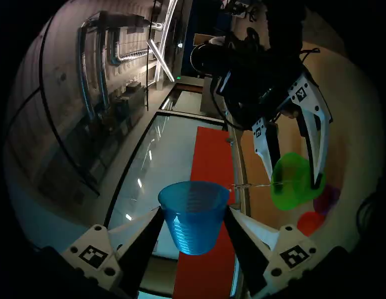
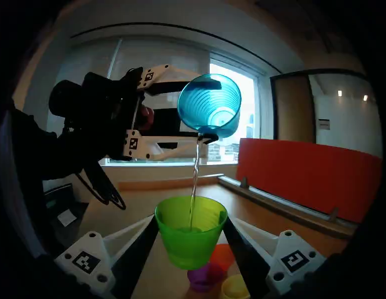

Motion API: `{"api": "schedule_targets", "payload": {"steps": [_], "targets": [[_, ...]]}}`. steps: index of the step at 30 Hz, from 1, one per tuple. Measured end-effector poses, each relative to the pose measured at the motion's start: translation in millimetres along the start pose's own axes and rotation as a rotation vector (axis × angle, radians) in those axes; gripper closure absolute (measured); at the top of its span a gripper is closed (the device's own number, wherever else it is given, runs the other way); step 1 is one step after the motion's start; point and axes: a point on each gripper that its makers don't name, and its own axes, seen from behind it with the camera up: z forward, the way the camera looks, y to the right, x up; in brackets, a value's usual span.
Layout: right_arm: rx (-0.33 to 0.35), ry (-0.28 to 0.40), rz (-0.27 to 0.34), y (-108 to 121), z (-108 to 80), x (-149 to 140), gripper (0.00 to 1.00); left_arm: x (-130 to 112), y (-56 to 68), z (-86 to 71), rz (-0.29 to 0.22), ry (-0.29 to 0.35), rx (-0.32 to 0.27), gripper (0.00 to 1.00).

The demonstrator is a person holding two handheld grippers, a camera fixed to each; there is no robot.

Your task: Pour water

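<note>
My left gripper (image 1: 193, 219) is shut on a blue ribbed cup (image 1: 193, 215), tipped over so its mouth faces sideways. In the right gripper view that blue cup (image 2: 210, 105) hangs high between the left gripper's fingers (image 2: 163, 74), and a thin stream of water (image 2: 194, 179) runs from its rim. The stream falls into a green cup (image 2: 191, 237) held upright, with my right gripper (image 2: 191, 234) shut on it. In the left gripper view the green cup (image 1: 291, 180) sits between the right gripper's white fingers (image 1: 312, 129), with the water thread reaching it.
A wooden table (image 2: 143, 209) lies below, with purple (image 2: 205, 276), orange (image 2: 223, 255) and yellow (image 2: 235, 288) cups under the green one. A red partition (image 2: 312, 174) runs along the table's far side. A window (image 2: 227, 89) stands behind, and a person's dark sleeve (image 2: 38, 144) at left.
</note>
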Motion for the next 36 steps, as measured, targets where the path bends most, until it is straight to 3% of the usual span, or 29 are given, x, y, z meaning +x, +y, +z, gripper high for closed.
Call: {"api": "schedule_targets", "payload": {"steps": [36], "targets": [[-0.005, 0.008, 0.001, -0.4, -2.4, 0.4, 0.10, 6.5, -10.8, 2.6, 0.127, -0.011, -0.002, 0.17]]}}
